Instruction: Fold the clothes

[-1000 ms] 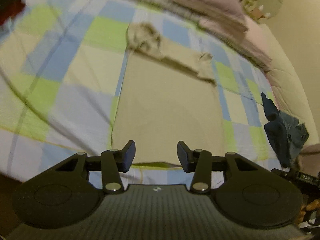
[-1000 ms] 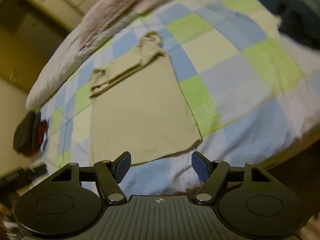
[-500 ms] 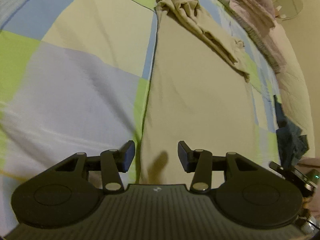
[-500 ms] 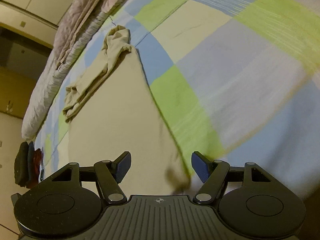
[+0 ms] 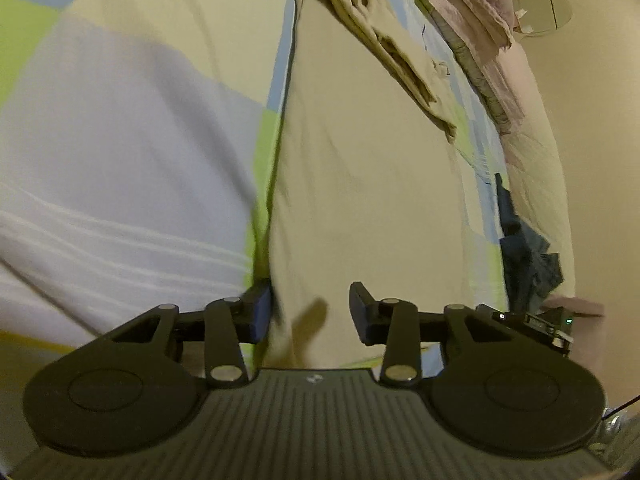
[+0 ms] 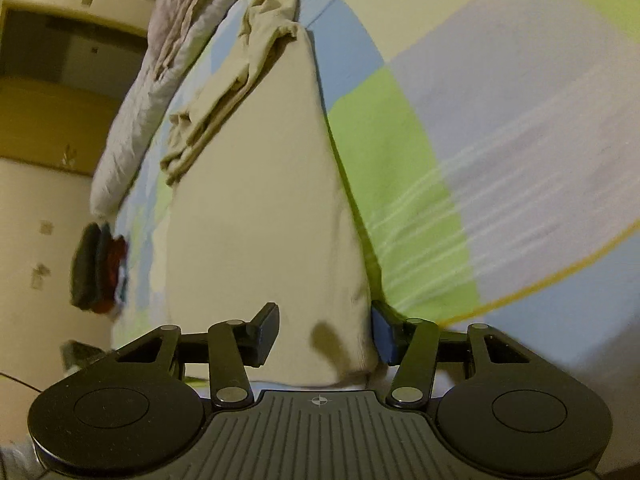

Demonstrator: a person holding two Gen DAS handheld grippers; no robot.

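Note:
A beige garment [image 5: 372, 184] lies flat on the checked bed sheet [image 5: 120, 140], with its sleeves bunched across the far end [image 5: 360, 12]. My left gripper [image 5: 310, 316] is low over the near left corner. Its jaws are closing with the cloth's edge between them, and a gap still shows. In the right wrist view the same beige garment [image 6: 260, 208] runs away from me. My right gripper [image 6: 324, 336] straddles its near right corner. Its jaws are closing too, with cloth between them. One of its fingers [image 6: 382, 334] is at the garment's side edge.
A crumpled dark blue garment [image 5: 524, 256] lies on the bed to the right. A pinkish-grey quilt [image 6: 160, 60] runs along the bed's far side. A stack of dark and red folded clothes [image 6: 98, 268] sits at the left. The bed's near edge is just below both grippers.
Both grippers have dropped from high above the bed to the garment's near corners. Both pairs of jaws have narrowed around the cloth. The garment has not moved.

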